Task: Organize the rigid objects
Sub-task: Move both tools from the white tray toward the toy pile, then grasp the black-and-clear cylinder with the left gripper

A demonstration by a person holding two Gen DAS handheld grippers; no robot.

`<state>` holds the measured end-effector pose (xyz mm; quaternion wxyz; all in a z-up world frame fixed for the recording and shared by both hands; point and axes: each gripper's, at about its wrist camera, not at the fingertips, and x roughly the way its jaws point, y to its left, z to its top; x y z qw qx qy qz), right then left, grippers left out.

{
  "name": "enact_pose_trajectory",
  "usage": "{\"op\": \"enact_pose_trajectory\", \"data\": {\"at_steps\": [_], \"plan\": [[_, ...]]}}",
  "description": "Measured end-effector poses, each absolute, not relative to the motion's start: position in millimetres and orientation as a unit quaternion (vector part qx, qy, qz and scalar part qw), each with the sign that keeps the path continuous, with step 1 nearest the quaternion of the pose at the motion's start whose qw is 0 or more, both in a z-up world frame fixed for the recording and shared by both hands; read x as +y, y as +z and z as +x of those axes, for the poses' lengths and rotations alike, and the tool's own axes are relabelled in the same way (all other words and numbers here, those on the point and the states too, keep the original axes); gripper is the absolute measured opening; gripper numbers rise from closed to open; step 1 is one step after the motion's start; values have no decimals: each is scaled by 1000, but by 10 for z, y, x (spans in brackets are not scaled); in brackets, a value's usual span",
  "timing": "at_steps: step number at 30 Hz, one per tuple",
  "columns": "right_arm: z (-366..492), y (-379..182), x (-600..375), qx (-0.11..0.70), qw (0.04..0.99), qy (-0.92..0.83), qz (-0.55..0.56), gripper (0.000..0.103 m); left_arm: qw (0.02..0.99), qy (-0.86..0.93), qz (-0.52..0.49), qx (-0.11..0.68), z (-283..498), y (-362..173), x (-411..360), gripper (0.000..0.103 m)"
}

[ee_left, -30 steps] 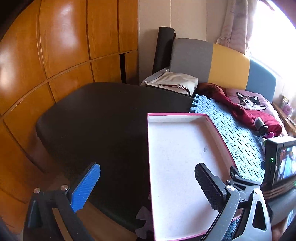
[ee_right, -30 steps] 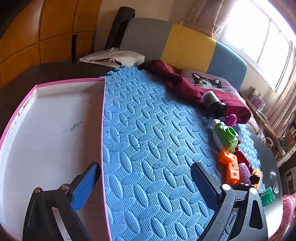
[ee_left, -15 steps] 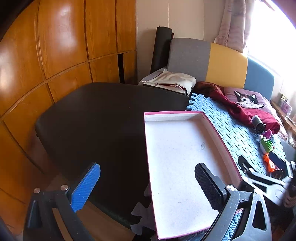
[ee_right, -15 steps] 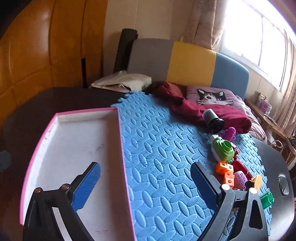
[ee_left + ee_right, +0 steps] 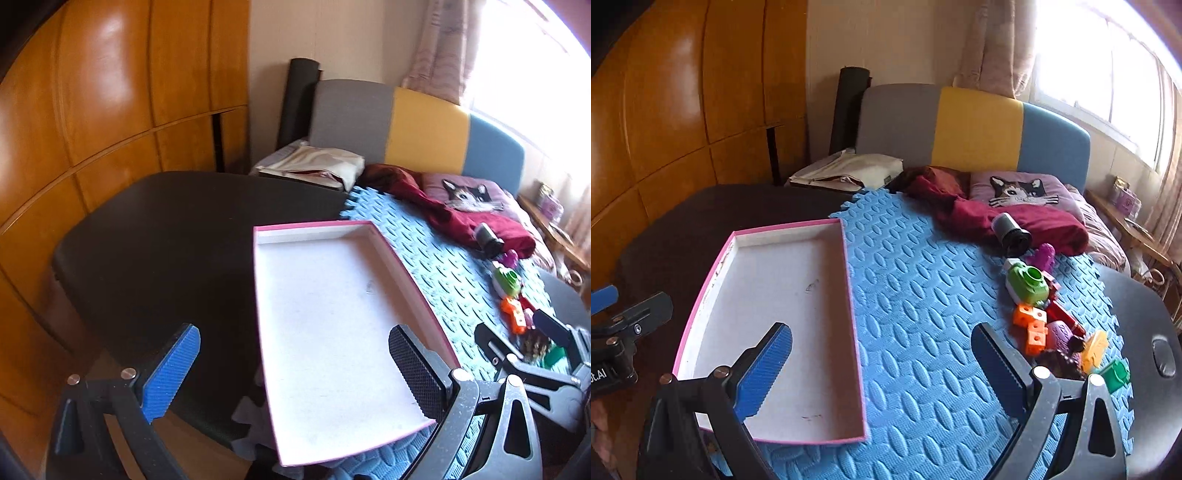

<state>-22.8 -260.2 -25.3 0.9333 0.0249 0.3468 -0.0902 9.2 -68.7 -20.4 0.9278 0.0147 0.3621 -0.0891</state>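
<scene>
Across the dark table [image 5: 701,206] there's a blue foam mat [image 5: 923,295] with that bumpy oval pattern, and my pink-rimmed tray [image 5: 716,273] sits at its left edge, white inside with nothing in it, partly on the mat and partly on the bare tabletop. Behind all that is a bed with a grey, yellow and blue headboard [image 5: 975,125], a cat cushion [image 5: 1019,192], a red cloth [image 5: 1027,221] spilling onto the far end of the mat, orange wood panelling [image 5: 92,110] on the left wall and a bright window [image 5: 1100,66] on the right. The toys are lined up along the right edge of the mat: a black cylinder [image 5: 1012,232] farthest, then a purple piece [image 5: 1043,256], a green and white toy [image 5: 1027,284], orange blocks [image 5: 1032,326], a yellow piece [image 5: 1093,350] and a small green block [image 5: 1115,374] nearest. My right gripper [image 5: 882,365] hangs over the near part of the mat, fingers spread wide with nothing between them, the toy row just to its right. My left gripper [image 5: 295,369] is spread wide too, empty, hovering over the near end of the tray and the table edge.
</scene>
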Motion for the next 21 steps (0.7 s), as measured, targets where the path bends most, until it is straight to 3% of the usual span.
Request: {"op": "enact_pose_trajectory", "data": {"at_steps": [21], "plan": [[-587, 3, -4591, 322, 915, -213, 114, 99, 901, -241, 43, 358, 565, 70, -2093, 103]]}}
